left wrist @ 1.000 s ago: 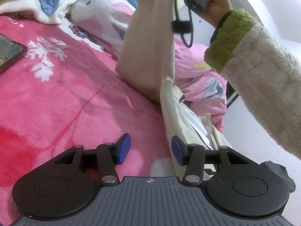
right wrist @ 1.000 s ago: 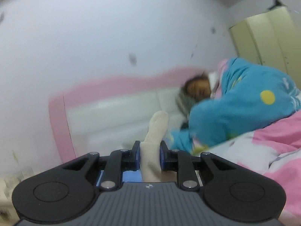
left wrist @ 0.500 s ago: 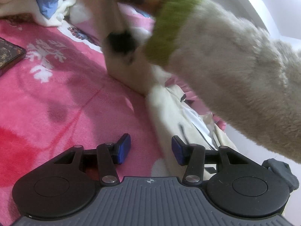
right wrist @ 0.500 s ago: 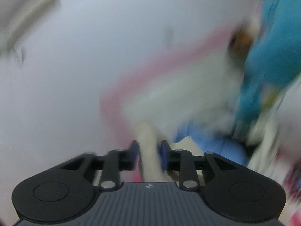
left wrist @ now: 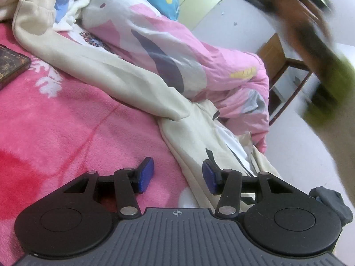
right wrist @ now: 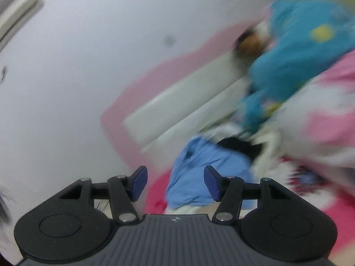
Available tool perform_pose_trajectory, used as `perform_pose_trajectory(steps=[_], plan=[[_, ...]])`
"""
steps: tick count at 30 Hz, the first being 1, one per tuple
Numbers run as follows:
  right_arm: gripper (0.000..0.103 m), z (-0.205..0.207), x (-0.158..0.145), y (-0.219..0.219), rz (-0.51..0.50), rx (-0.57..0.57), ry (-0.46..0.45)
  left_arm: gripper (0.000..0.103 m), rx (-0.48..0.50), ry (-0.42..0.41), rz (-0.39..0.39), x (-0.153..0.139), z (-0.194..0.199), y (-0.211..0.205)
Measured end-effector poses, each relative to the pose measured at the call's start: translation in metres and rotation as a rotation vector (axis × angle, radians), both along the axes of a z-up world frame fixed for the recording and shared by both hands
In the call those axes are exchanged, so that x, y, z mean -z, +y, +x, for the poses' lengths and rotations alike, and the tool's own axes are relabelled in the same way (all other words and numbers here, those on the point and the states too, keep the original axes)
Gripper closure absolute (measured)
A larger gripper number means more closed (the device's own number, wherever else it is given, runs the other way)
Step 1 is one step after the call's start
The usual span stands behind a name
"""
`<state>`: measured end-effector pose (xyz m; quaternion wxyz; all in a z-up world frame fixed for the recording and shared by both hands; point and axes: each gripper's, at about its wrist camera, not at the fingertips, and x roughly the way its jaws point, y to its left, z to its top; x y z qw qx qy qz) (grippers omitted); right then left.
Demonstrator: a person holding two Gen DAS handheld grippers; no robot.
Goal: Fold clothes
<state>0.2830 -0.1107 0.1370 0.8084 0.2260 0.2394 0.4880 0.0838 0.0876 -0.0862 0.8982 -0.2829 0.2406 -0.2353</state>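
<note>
Cream garment (left wrist: 124,82) sprawled across pink blanket (left wrist: 55,119), sleeve outstretched.

white walls (right wrist: 77,66), pink & white padded headboard (right wrist: 177,110), pale yellow wardrobe (left wrist: 195,2) in far corner, wooden chair (left wrist: 286,75) on light floor (left wrist: 295,153) by bed.

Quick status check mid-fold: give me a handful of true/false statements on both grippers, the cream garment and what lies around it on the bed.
1. The right gripper is clamped on cream fabric. False: its jaws stand open with nothing between them.
2. The left gripper is open. True.
3. The cream garment lies stretched across the pink blanket. True.
4. The dark book rests on top of the cream garment. False: it lies apart, on the blanket at the left edge.
5. A light blue garment lies ahead of the right gripper. True.
</note>
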Motion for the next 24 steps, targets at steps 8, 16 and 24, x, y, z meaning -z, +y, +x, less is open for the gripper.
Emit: perform_pose_trajectory(steps=[8,16,24], plan=[[0.043,-0.166,0.023,-0.189,-0.110,0.559,0.115,0.054,-0.010,0.014,0.018,-0.004,-0.001,-0.003],[0.041,-0.300,0.118,-0.277,-0.126,0.927,0.311,0.051,-0.022,-0.020,0.122,-0.037,-0.011,-0.016],[0.041,-0.333,0.144,-0.286,-0.230,0.924,0.288,0.049,0.154,-0.076,0.269,-0.066,-0.030,-0.078]])
